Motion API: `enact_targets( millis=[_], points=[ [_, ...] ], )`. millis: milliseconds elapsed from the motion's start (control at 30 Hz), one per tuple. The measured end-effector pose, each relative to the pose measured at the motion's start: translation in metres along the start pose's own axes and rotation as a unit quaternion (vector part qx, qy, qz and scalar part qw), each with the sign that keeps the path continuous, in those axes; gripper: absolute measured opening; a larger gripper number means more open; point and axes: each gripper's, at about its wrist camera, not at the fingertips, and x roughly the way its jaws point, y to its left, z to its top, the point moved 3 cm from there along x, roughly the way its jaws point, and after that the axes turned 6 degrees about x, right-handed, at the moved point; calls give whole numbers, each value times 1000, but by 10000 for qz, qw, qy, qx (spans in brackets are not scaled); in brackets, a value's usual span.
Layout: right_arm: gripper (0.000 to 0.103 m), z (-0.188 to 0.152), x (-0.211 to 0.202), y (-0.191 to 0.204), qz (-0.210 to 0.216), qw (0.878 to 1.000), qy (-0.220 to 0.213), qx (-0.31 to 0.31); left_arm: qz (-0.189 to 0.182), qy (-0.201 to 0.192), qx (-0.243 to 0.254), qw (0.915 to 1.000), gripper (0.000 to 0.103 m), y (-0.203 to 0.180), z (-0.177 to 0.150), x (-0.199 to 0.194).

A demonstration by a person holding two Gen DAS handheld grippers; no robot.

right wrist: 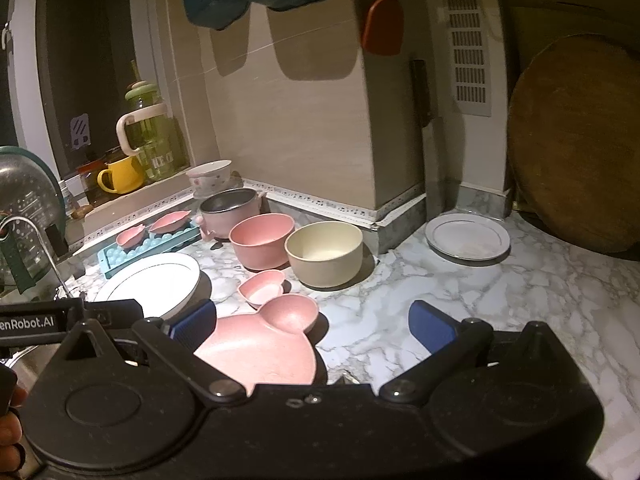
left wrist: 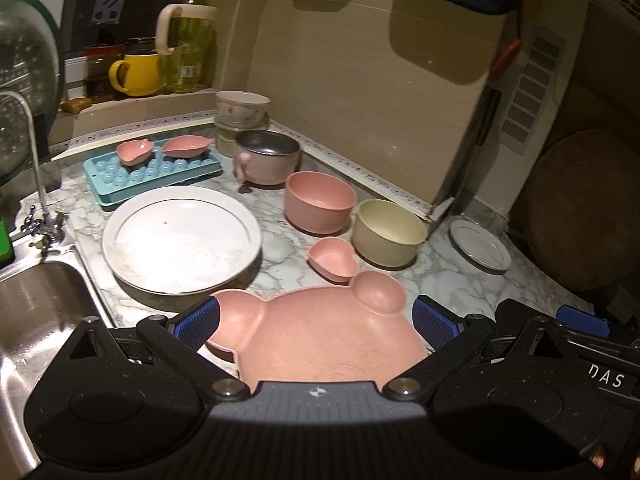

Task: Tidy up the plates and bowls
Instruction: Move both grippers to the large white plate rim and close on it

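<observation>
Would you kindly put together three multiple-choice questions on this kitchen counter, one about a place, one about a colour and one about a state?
1. Where do the two small pink leaf-shaped dishes rest?
A. on the blue ice tray
B. in the sink
C. inside the cream bowl

2. What colour is the mug on the window ledge?
A. red
B. yellow
C. white

3. How is the left gripper set around the pink bear-shaped plate?
A. shut tight on its rim
B. open, one finger either side
C. out of sight

Answers:
1 A, both sit atop the blue ice tray.
2 B, it is plainly yellow.
3 B, the blue pads stand apart at the plate's two sides.
</observation>
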Motion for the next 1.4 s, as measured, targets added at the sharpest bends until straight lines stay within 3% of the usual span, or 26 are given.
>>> enact_targets(
  millis=[333,767,867,1033,1200,1400],
  points=[
    [103,16,57,39,444,9961,405,-651,600,-12,-600,9964,103,52,3,25],
    [100,38,170,87,1193,9773,1147,-1322,1506,178,-1311,9797,103,127,19,72],
    [97,38,194,96,1333,9714,1386,-1392,1593,248,-1334,9779,103,138,24,83],
    [82,34,229,111,1590,9576,1952,-1403,1611,346,-1474,9752,103,154,29,100],
    [79,31,250,119,1630,9520,2193,-1383,1624,466,-1851,9681,102,176,28,112],
    [77,28,267,127,1679,9456,2395,-1421,1696,493,-1919,9654,102,192,33,119]
  ],
)
